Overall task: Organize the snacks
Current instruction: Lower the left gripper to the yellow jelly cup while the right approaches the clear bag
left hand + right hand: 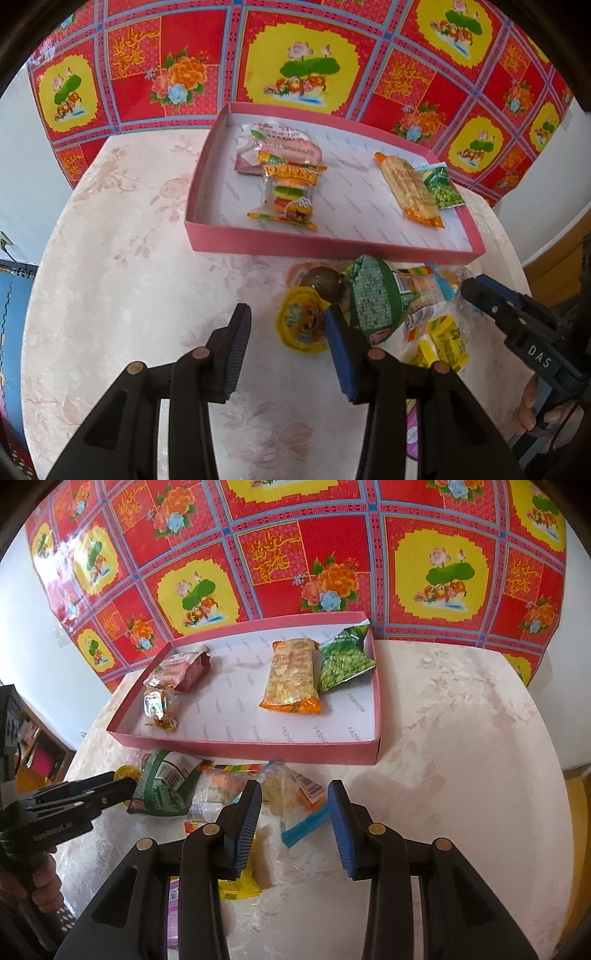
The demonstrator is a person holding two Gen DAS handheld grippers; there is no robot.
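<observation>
Clearly both tongs, left [286, 332] and right [293, 812], gape wide, gripping nothing. Loose snacks lie just before the shallow pink cardboard tray [325, 242] on the counter [129, 277]. Close squarely on the round yellow jelly cup [301, 325], then lift over the tray's near wall.

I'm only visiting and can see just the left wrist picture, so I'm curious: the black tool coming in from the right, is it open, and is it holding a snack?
Observer: The right tool is open and holds nothing. Its own camera shows the two blue pads well apart.
Visitor: What is in front of it?
Observer: A clear packet with a blue edge lies on the table. It shows between the fingers, and neither finger grips it.
Visitor: Is anything written inside the pink box?
Observer: Yes. The pink box has a white lining printed over and over with the word FASHION.
</observation>
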